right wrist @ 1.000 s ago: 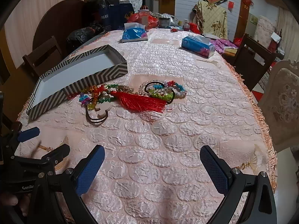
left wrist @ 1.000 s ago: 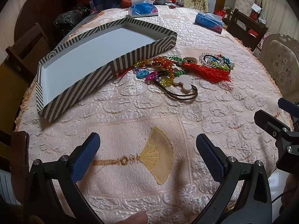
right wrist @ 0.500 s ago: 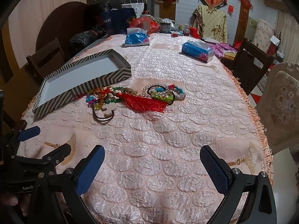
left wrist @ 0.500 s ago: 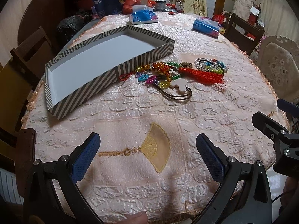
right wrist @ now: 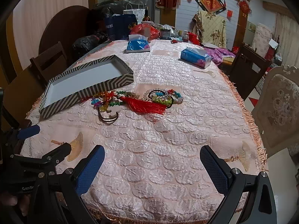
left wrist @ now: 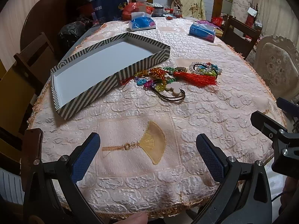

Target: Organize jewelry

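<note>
A heap of jewelry lies on the pink tablecloth right of a striped box (left wrist: 89,91) with a white inside: a red tassel (left wrist: 196,78), coloured bead strings (left wrist: 158,73), a white flower hair tie (left wrist: 174,88) and beaded bracelets (left wrist: 205,68). The same tassel (right wrist: 147,106) and box (right wrist: 61,102) show in the right wrist view. My left gripper (left wrist: 147,155) is open and empty, over the table's near edge. My right gripper (right wrist: 152,165) is open and empty, also near the front edge, right of the left one.
Two blue tissue packs (left wrist: 142,23) (left wrist: 201,31) lie at the far end of the table, with bags and clutter behind. Wooden chairs (left wrist: 28,65) stand at the left, an upholstered chair (right wrist: 278,108) at the right. A fan embroidery (left wrist: 153,141) marks the cloth near me.
Both grippers have drawn back and up from the table; the box and the jewelry look smaller and farther. Nothing on the table moved.
</note>
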`<state>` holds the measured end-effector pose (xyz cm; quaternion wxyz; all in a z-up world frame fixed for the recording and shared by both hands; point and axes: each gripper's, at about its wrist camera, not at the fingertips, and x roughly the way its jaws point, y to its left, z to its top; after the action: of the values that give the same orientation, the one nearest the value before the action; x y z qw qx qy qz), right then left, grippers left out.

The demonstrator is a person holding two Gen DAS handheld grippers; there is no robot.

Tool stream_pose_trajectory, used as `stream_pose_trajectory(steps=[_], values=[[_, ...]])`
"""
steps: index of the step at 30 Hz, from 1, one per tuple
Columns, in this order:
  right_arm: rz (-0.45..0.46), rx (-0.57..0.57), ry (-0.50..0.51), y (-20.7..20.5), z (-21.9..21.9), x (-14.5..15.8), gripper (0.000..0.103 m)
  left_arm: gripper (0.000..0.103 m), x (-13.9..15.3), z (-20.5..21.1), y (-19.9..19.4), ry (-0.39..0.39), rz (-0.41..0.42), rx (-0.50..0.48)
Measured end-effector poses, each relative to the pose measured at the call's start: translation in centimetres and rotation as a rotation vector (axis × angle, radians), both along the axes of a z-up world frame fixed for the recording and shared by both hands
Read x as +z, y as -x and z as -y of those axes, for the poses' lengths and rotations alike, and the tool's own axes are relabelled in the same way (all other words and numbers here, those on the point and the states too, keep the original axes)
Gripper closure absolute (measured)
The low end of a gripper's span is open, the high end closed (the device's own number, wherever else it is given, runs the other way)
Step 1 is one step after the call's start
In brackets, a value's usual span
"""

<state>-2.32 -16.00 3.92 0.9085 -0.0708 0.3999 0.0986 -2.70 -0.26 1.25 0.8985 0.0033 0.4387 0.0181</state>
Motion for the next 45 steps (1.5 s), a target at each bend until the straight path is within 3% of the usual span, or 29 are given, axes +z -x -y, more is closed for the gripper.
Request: stream_pose_trajectory(steps=[9,13,19,22,27,29,31,35,38,40,45], values=[[-0.009,-0.002,-0.007,-1.2,0.2,-0.5,0.002,0.000,-0.8,0.1,-2.1,-0.002,-0.020,-0.013],[-0.026,-0.018,-0.004,-2.8,0.9,-1.3,0.002,0.000,-1.7,-0.8,-4.0,0.067,0.019,-0.044],[0.009,-0.036,0.015,-7.0,2.6,-3.5,0.002,0.000,-2.9,-2.8,-7.9,0.197,0.005,-0.072],[0.050,-0.047,0.013,-9.0,3.9,-4.5,0.002,0.000,-3.0,-2.5,-10.0,0.204,0.008,-0.094],[0.037,-0.089,0.024,-11.7,5.5,-6.6,0.002,0.002,-3.4,-0.8,-13.5,0.197,-0.017,-0.129],[-0.005,-0.099,-0.006,-12.2,6.1,-7.1,0.002,0.011,-3.8,-0.6,-14.5,0.199,-0.022,-0.126],[0.000,-0.109,-0.013,-12.1,6.3,-7.0,0.002,0.034,-4.5,-0.9,-15.4,0.195,-0.056,-0.092],[0.005,-0.106,-0.004,-12.0,6.1,-7.2,0.002,0.043,-4.5,-1.1,-15.7,0.201,-0.049,-0.079],[0.001,-0.103,0.000,-12.0,6.0,-7.3,0.002,0.059,-4.5,-1.5,-15.8,0.230,-0.037,-0.073],[-0.003,-0.100,-0.002,-11.9,6.1,-7.3,0.002,0.091,-4.7,-2.0,-15.8,0.262,-0.028,-0.077],[-0.011,-0.110,-0.009,-11.9,6.2,-7.4,0.002,0.092,-4.5,-2.8,-14.8,0.322,-0.004,-0.101]])
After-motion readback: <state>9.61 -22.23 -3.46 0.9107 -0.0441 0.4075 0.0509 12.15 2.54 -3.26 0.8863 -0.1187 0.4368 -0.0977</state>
